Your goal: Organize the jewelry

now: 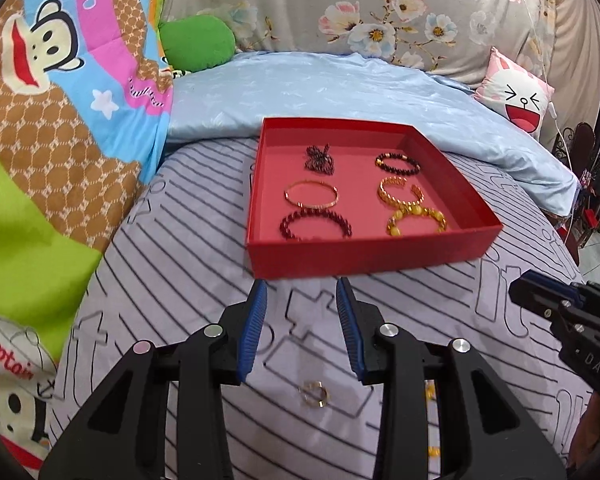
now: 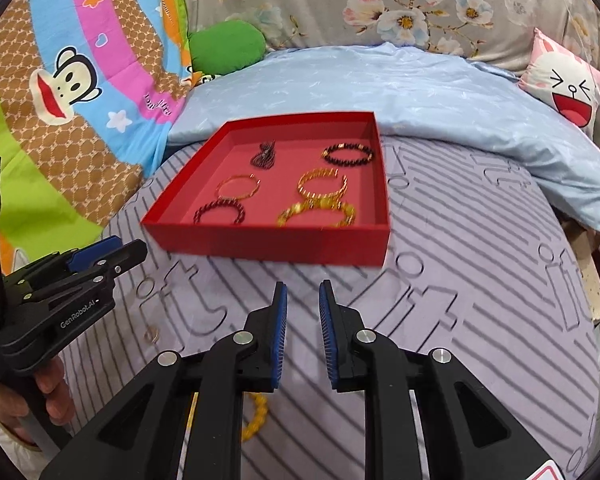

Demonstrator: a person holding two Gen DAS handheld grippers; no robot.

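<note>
A red tray [image 1: 364, 256] [image 2: 268, 246] lies on the striped bedsheet and holds several bracelets: a dark bead cluster [image 1: 320, 158], a black bead bracelet [image 1: 398, 163], a thin gold bangle [image 1: 311, 194], a gold cuff [image 1: 400, 194], a dark red bead bracelet [image 1: 315, 225] and a yellow bead bracelet [image 1: 417, 222]. My left gripper [image 1: 302, 296] is open and empty, hovering in front of the tray above a small gold ring [image 1: 314, 394]. My right gripper [image 2: 303, 294] is open and empty; a yellow bead bracelet [image 2: 256, 416] lies under it, partly hidden.
A light blue quilt [image 1: 340, 88] lies behind the tray. A cartoon blanket [image 1: 60, 120] is on the left. A green cushion [image 1: 196, 42] and a pink bunny pillow [image 1: 518, 94] sit at the back. The bed edge drops off at the right [image 2: 592, 292].
</note>
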